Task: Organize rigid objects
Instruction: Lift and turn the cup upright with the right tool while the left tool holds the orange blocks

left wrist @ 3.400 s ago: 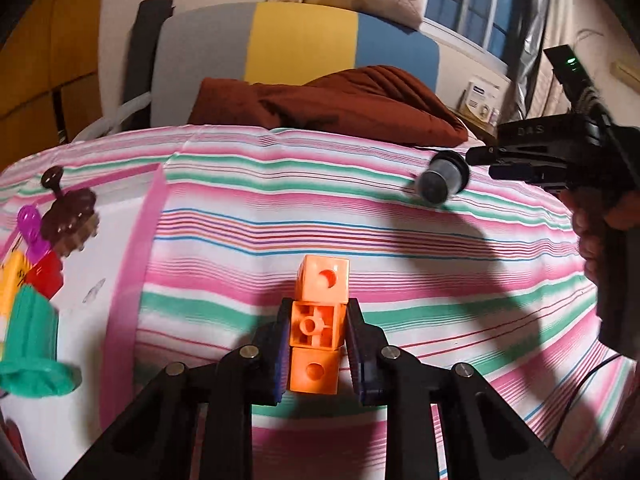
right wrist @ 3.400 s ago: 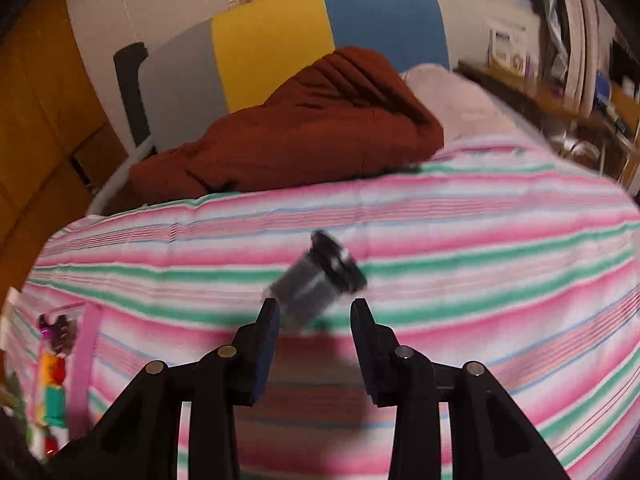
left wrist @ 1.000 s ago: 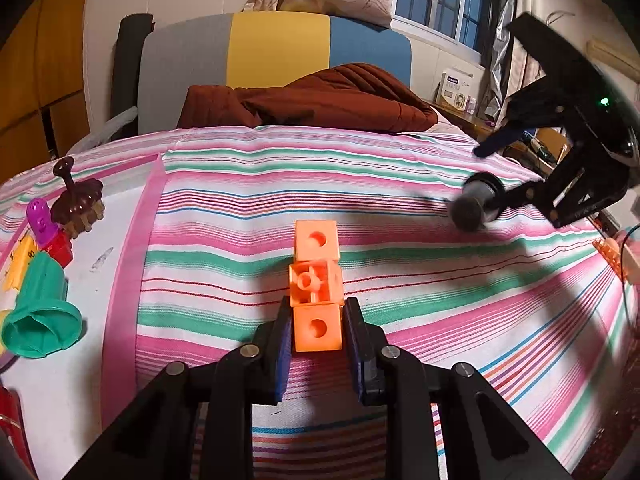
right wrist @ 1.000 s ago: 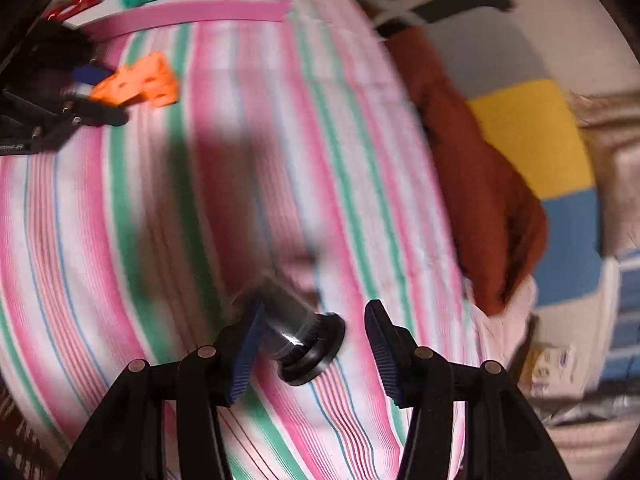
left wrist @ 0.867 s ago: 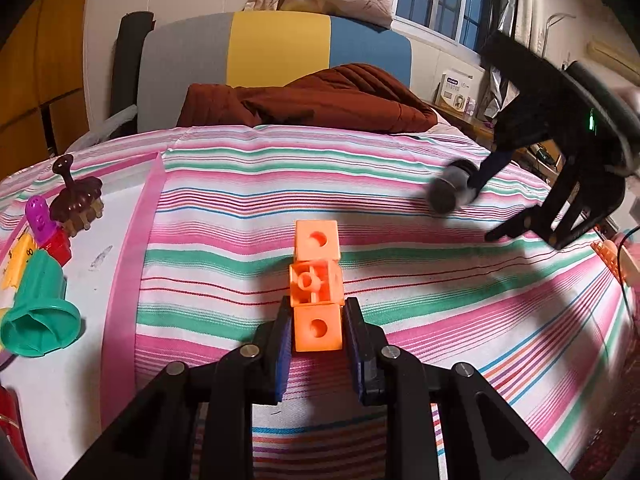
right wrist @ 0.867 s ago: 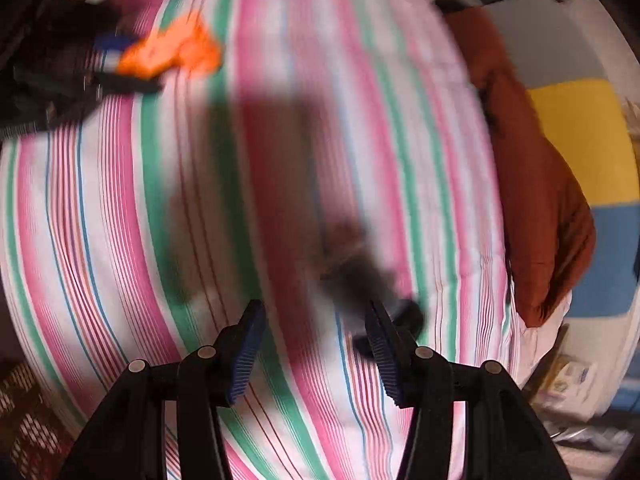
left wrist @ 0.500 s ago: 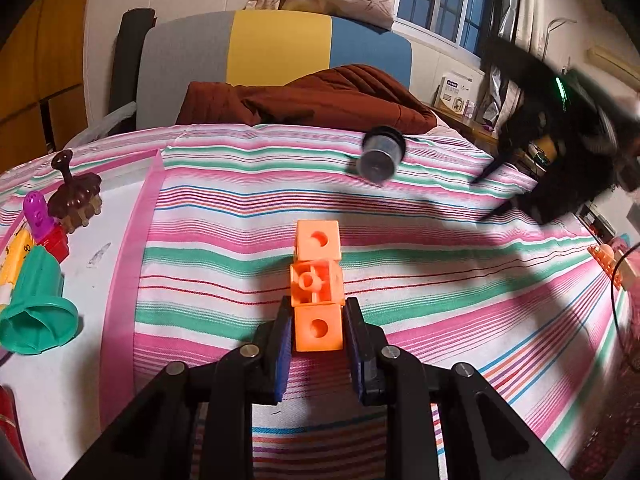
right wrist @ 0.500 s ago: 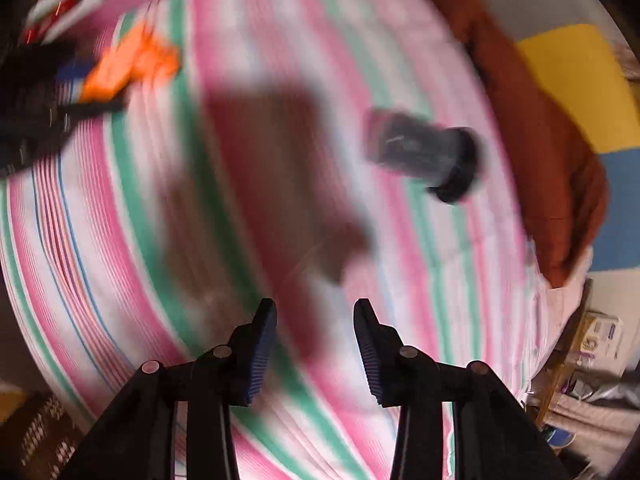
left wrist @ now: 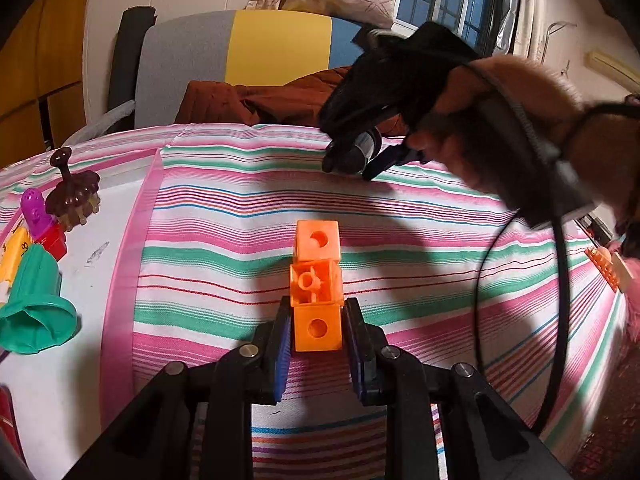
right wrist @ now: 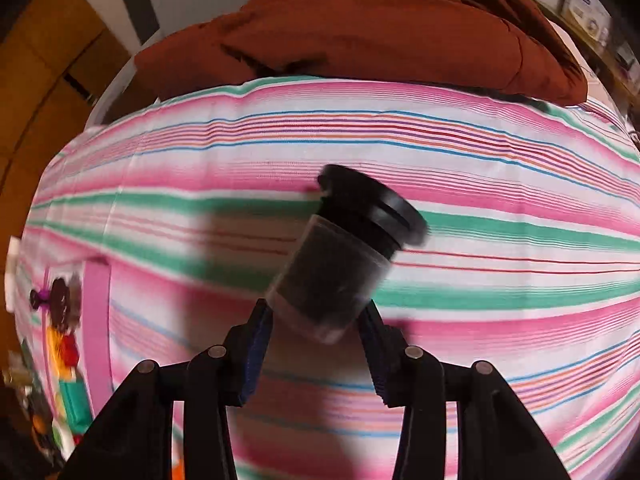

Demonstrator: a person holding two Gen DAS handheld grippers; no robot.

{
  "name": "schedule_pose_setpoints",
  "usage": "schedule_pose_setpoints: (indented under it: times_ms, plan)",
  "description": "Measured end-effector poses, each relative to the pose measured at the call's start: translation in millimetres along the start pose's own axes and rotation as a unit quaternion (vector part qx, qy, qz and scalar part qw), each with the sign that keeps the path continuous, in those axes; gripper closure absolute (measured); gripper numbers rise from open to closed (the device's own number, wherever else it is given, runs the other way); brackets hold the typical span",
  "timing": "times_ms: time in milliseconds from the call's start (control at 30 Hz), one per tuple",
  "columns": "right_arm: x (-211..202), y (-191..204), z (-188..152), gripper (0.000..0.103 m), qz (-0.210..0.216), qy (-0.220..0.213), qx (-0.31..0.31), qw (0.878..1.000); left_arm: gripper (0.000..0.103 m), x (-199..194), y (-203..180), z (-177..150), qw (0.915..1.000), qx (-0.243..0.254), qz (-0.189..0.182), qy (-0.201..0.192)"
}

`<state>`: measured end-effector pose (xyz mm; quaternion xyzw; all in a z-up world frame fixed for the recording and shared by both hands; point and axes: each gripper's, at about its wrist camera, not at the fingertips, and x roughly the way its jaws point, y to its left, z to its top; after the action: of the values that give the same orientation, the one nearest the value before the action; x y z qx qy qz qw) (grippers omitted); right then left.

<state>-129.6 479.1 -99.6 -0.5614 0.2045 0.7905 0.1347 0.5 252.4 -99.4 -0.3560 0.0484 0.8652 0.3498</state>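
Observation:
My left gripper (left wrist: 317, 330) is shut on the near cube of an orange stack of three linked cubes (left wrist: 317, 285), which lies on the striped cloth. My right gripper (right wrist: 318, 320) is shut on a dark jar with a black lid (right wrist: 344, 254), tilted with the lid up and to the right, just above the cloth. In the left wrist view the right gripper (left wrist: 360, 158) and the jar (left wrist: 356, 152) show at the far side of the bed, in front of the brown blanket.
Toys lie on a white board at the left: a green cone (left wrist: 34, 304), a purple and red figure (left wrist: 42, 220), a brown toy (left wrist: 74, 196). A brown blanket (right wrist: 360, 28) lies at the bed's far edge. An orange brick (left wrist: 608, 264) sits far right.
The jar left the right gripper and flew across the bed; now the right gripper has swung round and is shut on it again near the far side. The left gripper has stayed put.

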Motion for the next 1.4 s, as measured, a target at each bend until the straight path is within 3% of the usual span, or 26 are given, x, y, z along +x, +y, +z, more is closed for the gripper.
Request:
schedule_pose_setpoints:
  times_ms: [133, 200, 367, 433, 467, 533, 633, 667, 700, 733, 767, 800, 867, 933, 967, 1033, 1167, 1233, 1300, 1333, 1367, 1400]
  plan:
    - [-3, 0, 2, 0.063, 0.005, -0.043, 0.005, 0.999, 0.079, 1, 0, 0, 1.0, 0.0, -0.004, -0.001]
    - [-9, -3, 0, 0.073, 0.012, -0.052, 0.004, 0.999, 0.079, 1, 0, 0, 1.0, -0.001, -0.004, -0.001]
    - [-32, -12, -13, 0.076, 0.011, -0.064, -0.018, 0.998, 0.078, 1, 1, -1, 1.0, -0.001, -0.005, -0.002]
    - [-39, -10, -16, 0.075, 0.004, -0.083, -0.057, 0.995, 0.077, 2, 1, 0, 1.0, -0.002, -0.007, -0.003]
    - [-43, -4, -15, 0.069, -0.006, -0.099, -0.093, 0.991, 0.077, 2, 1, 0, 1.0, -0.002, -0.007, -0.003]
    - [-54, 12, -15, 0.059, -0.048, -0.124, -0.188, 0.973, 0.076, 2, 1, 0, 1.0, -0.003, -0.008, -0.003]
    - [-56, 42, -21, 0.059, -0.15, -0.118, -0.387, 0.902, 0.076, 3, 1, 0, 1.0, -0.003, -0.008, -0.003]
    - [-52, 50, -28, 0.059, -0.18, -0.112, -0.464, 0.86, 0.076, 3, 1, 0, 1.0, -0.002, -0.007, -0.003]
    - [-46, 57, -37, 0.059, -0.212, -0.108, -0.543, 0.806, 0.076, 3, 1, 0, 1.0, -0.002, -0.007, -0.003]
    - [-39, 61, -45, 0.059, -0.231, -0.103, -0.6, 0.759, 0.076, 3, 1, 0, 1.0, -0.002, -0.007, -0.003]
    - [-34, 61, -52, 0.059, -0.24, -0.093, -0.646, 0.718, 0.076, 3, 1, 0, 1.0, -0.002, -0.007, -0.003]
    - [-27, 62, -56, 0.059, -0.241, -0.073, -0.679, 0.69, 0.076, 3, 1, 0, 1.0, -0.002, -0.007, -0.003]
    - [-9, 65, -58, 0.058, -0.236, -0.032, -0.718, 0.655, 0.076, 3, 1, 0, 1.0, -0.002, -0.008, -0.003]
    - [2, 66, -56, 0.058, -0.233, -0.006, -0.73, 0.642, 0.076, 3, 1, 0, 1.0, -0.002, -0.008, -0.003]
    - [11, 67, -52, 0.053, -0.239, 0.008, -0.732, 0.638, 0.076, 3, 1, 0, 1.0, -0.002, -0.008, -0.003]
    - [20, 69, -44, 0.053, -0.245, 0.003, -0.729, 0.639, 0.076, 3, 1, 0, 1.0, -0.003, -0.008, -0.003]
    - [11, 62, -24, 0.054, -0.205, 0.021, -0.678, 0.705, 0.076, 3, 1, 0, 1.0, -0.002, -0.008, -0.003]
    - [7, 58, -20, 0.055, -0.201, 0.015, -0.662, 0.722, 0.076, 3, 1, 0, 1.0, -0.003, -0.007, -0.003]
    - [-3, 49, -11, 0.055, -0.184, 0.001, -0.622, 0.761, 0.076, 3, 1, 0, 1.0, -0.003, -0.008, -0.003]
    - [-10, 44, -5, 0.055, -0.172, -0.006, -0.595, 0.785, 0.076, 3, 1, 0, 1.0, -0.003, -0.008, -0.003]
    - [-20, 36, 1, 0.055, -0.152, -0.019, -0.556, 0.817, 0.076, 3, 1, 0, 1.0, -0.003, -0.008, -0.003]
    - [-27, 30, 4, 0.056, -0.139, -0.029, -0.53, 0.836, 0.076, 2, 1, 0, 1.0, -0.003, -0.008, -0.003]
